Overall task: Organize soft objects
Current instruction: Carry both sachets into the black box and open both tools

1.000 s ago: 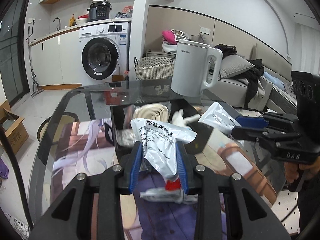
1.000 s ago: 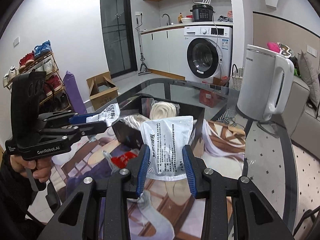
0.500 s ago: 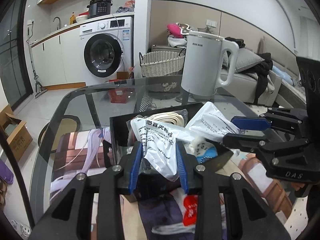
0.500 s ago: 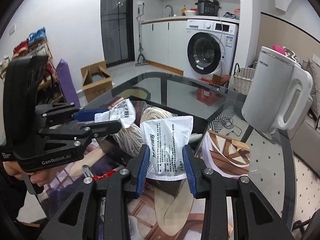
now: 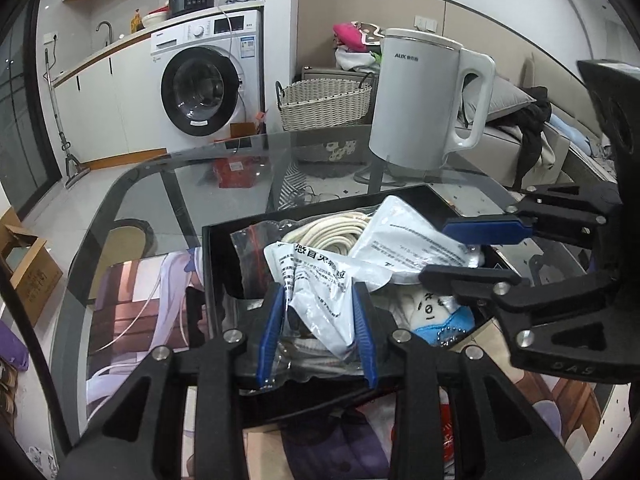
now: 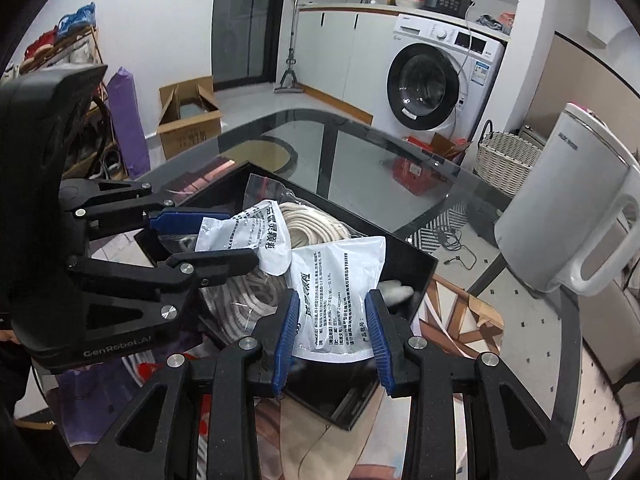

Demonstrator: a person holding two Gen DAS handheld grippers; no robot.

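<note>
My left gripper (image 5: 320,320) is shut on a crumpled silver-white pouch (image 5: 316,280) with printed text. It hangs over the near side of a black box (image 5: 214,252). My right gripper (image 6: 332,320) is shut on a flatter white pouch (image 6: 340,280), held over the same box (image 6: 424,276). Each gripper shows in the other's view: the right gripper (image 5: 440,250) with its pouch (image 5: 404,240), and the left gripper (image 6: 224,240) with its pouch (image 6: 248,236). The two pouches nearly touch. Inside the box lie a coil of cream rope (image 5: 328,232), a clear zip bag (image 5: 256,244) and a small plush toy (image 5: 436,312).
The box stands on a glass table (image 5: 160,184), partly on a printed mat (image 5: 132,300). A white kettle (image 5: 424,104) stands behind the box, at the far right in the right wrist view (image 6: 568,216). A red packet (image 5: 448,412) lies on the mat near the box.
Both grippers have moved forward and slightly down with their pouches, from in front of the box to over it. The pouches have drawn close together. Both grips are unchanged.
</note>
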